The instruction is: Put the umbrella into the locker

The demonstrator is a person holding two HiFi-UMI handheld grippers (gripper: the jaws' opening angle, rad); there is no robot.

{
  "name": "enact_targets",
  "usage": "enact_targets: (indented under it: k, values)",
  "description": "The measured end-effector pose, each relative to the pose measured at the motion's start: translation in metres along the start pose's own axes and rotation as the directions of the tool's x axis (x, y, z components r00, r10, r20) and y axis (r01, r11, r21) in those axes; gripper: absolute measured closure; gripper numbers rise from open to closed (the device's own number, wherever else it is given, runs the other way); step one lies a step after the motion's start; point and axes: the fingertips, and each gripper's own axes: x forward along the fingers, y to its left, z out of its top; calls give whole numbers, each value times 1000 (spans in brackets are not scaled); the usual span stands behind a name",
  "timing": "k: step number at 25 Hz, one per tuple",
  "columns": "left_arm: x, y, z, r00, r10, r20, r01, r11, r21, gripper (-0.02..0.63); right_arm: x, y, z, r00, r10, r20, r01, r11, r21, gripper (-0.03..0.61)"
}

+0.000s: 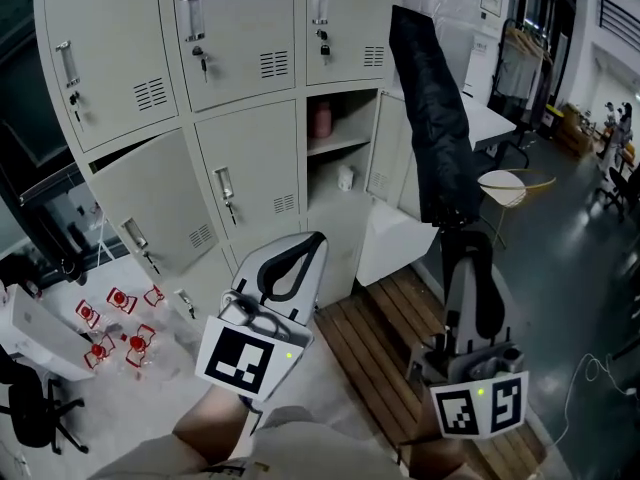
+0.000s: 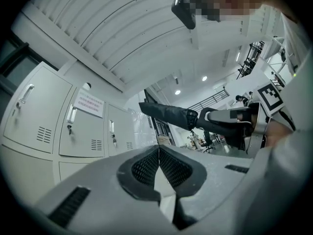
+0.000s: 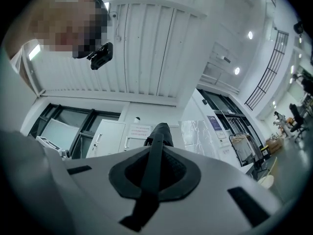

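Observation:
A folded black umbrella (image 1: 432, 118) stands nearly upright in front of the grey lockers (image 1: 235, 88). My right gripper (image 1: 468, 258) is shut on its handle end from below. In the right gripper view the dark handle (image 3: 152, 173) runs between the jaws and the canopy (image 3: 160, 132) rises beyond them. An open locker compartment (image 1: 338, 153) lies just left of the umbrella, its door (image 1: 390, 163) swung to the right. My left gripper (image 1: 300, 256) is shut with nothing in it, lower left of that compartment. The left gripper view shows the umbrella (image 2: 166, 114) and the right gripper (image 2: 230, 124) to its right.
The open compartment has a shelf with a pink bottle (image 1: 321, 120) above and a white cup (image 1: 345, 178) below. A lower left locker door (image 1: 150, 203) stands ajar. A wooden slatted platform (image 1: 375, 333) lies underfoot. Red-and-white items (image 1: 120, 333) litter the floor at left, and a round stool (image 1: 505, 188) stands at right.

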Motion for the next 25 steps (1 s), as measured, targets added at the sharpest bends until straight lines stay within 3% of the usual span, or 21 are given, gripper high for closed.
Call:
enact_targets:
  k: [8, 25]
  values:
    - [18, -4, -33, 998, -10, -60, 10, 1000, 9, 604, 2, -17, -28, 997, -20, -69, 21, 1000, 22, 566]
    - [93, 26, -123, 984, -73, -160, 61, 995, -79, 604, 57, -58, -145, 957, -25, -291, 42, 998, 53, 565]
